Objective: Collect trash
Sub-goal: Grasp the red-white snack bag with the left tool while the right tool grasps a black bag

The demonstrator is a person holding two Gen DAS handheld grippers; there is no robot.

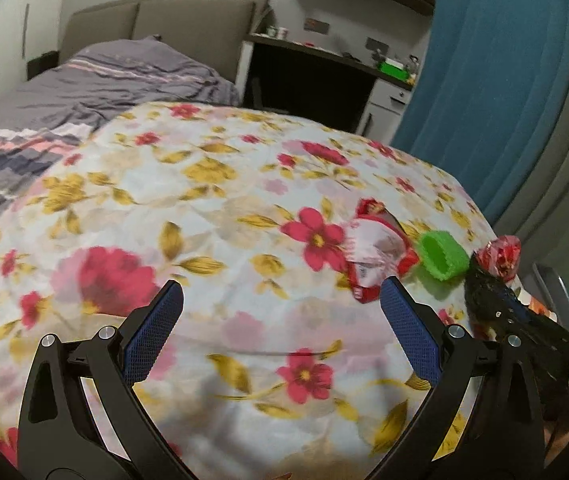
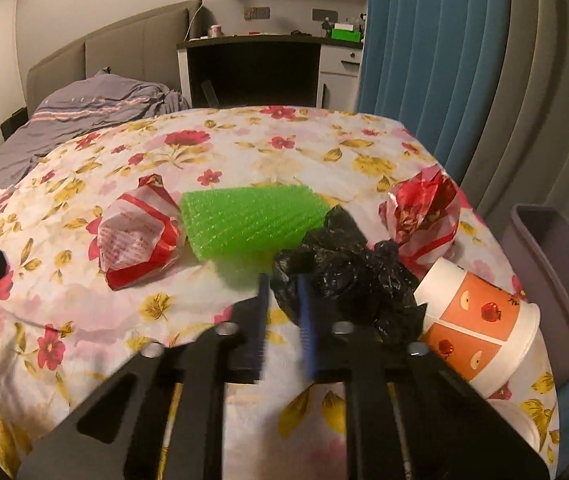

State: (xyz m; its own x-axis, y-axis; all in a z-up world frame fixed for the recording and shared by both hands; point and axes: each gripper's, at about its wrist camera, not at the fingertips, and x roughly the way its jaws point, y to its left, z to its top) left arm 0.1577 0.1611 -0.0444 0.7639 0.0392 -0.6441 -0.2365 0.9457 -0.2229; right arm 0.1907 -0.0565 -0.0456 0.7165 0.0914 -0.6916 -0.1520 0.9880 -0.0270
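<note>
Firstly, in the left wrist view the left gripper (image 1: 282, 300) points down over the flowered cloth (image 1: 220, 208), its two blue-padded fingers (image 1: 152, 332) spread wide with only cloth between them. Right of centre lie a crumpled red-and-white wrapper (image 1: 372, 248) and a green ribbed plastic piece (image 1: 442, 255), both blurred. At the right edge the right gripper (image 1: 484, 280) comes in, tilted toward a crumpled red patterned plastic bag (image 1: 502, 256); its tips are dark and hard to make out here.

Next, in the right wrist view the right gripper (image 2: 284, 292) has its blue pads nearly together, pinching the left edge of a crumpled black plastic bag (image 2: 352, 276) in the lower middle of the frame. Motion blur smears the fingertips. At lower right an orange-and-white paper cup (image 2: 480, 332) lies on its side, partly behind the black bag. A grey bin (image 2: 560, 264) is cut off by the right border.
</note>
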